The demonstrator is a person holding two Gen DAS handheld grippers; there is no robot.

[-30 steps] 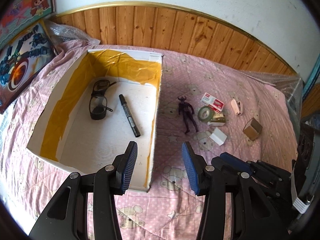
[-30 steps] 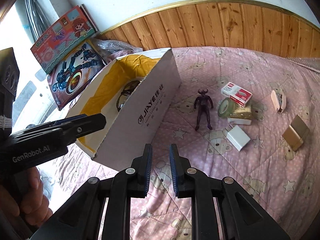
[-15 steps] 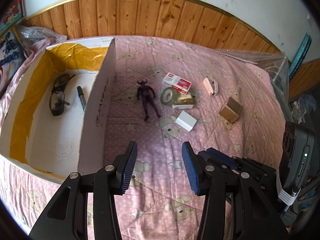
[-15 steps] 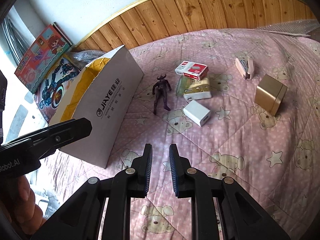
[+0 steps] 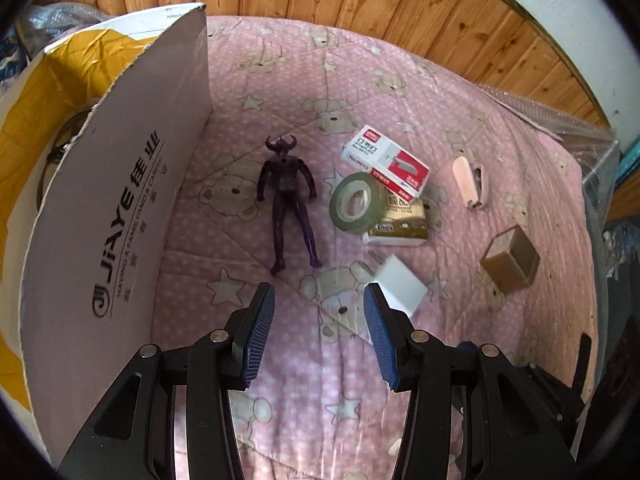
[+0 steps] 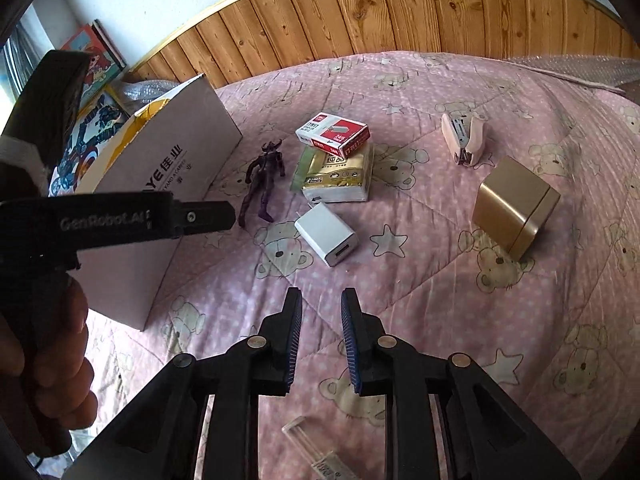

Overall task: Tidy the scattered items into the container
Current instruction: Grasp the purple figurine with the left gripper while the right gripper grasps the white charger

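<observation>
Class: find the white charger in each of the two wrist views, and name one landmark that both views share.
Left wrist: white charger low, right of centre, by the right fingertip.
Right wrist: charger at centre, above the gripper.
Shared landmark: dark toy figure, to its left in both.

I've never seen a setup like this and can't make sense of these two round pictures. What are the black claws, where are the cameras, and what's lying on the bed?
No robot here: a person carries a hand-held gripper in each hand, each with a fisheye camera looking along its two fingers. One picture is from the left gripper, open and empty; the other from the right gripper, whose fingers are opening, also empty. On the pink quilt lie a dark toy figure, a roll of tape, a staple box, a white charger, a pink stapler and a gold box. The cardboard box is the container.
</observation>
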